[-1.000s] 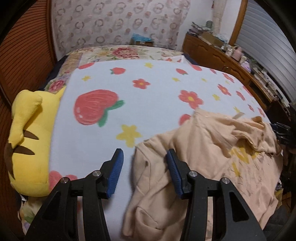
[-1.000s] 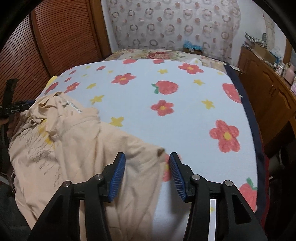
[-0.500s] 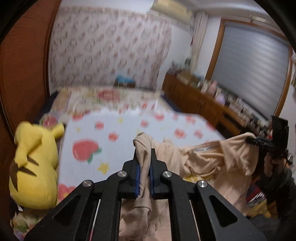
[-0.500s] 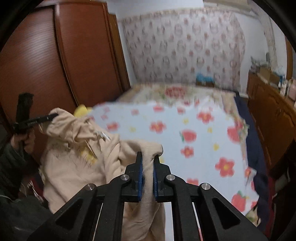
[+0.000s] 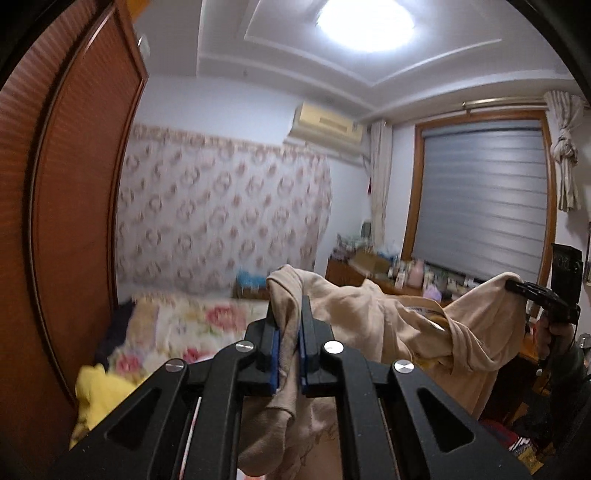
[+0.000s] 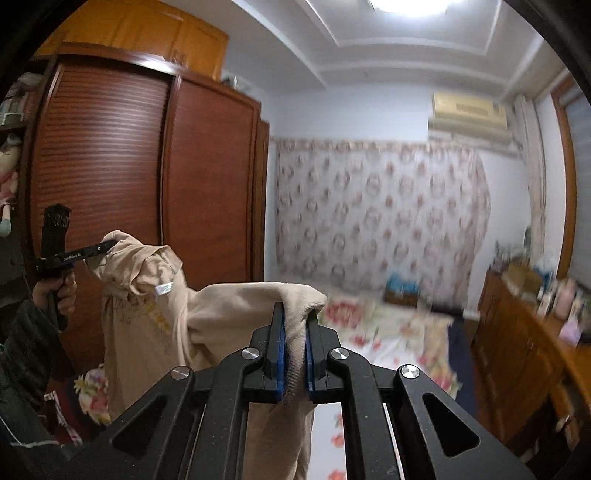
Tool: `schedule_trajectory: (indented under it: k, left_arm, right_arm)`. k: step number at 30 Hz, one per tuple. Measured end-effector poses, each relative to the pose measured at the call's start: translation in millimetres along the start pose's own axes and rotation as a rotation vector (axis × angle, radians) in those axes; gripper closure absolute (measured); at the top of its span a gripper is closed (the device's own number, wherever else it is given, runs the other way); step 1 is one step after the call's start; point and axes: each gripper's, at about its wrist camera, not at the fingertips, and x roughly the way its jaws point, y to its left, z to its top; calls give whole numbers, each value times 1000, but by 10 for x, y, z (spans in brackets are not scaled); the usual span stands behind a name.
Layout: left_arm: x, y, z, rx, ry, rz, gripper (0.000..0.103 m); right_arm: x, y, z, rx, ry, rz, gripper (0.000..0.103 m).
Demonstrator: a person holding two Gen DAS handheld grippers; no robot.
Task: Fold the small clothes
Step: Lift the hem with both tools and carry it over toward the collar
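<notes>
Beige shirt (image 5: pixel 399 325) hangs bunched, left gripper (image 5: pixel 289 332) and right gripper (image 6: pixel 294 343) each clamped on it; thin pinches, probably sleeves, may slip

The left gripper (image 5: pixel 290 314) and the right gripper (image 6: pixel 294 321), both wide apart over the bed a second ago, are now clamping folds of the beige garment (image 5: pixel 388 332) and carrying it high into the air. The garment is no longer lying on the flowered blanket (image 6: pixel 369 332); it is hanging between the two grippers, stretching toward 3 o'clock in the left view and toward 9 o'clock in the right view. Both views are tilting up from the bed toward the ceiling light (image 5: pixel 365 22).
</notes>
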Motion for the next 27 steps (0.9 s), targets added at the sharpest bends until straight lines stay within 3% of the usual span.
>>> schedule_trajectory:
  k: [8,15,17,22,27]
  left_arm:
    - [-398,-132,643,73,-170,23,95]
    - [-534,-165,1077,139,-249,68,95]
    - [-413,-124,1088,146,-238,85,95]
    - [46,15,885,122,-158,115,95]
    - [869,335,392,106,-39,150,95]
  right_arm:
    - [-464,135,600,-100,-114,-45,95]
    - [-692,177,1022,-158,-181,-107,95]
    - [-656,220,1021,-164,-178,-128,95]
    - [-90,139,695,-121,-90,-148,95]
    - [603,-18,498,-74,28,-163,95]
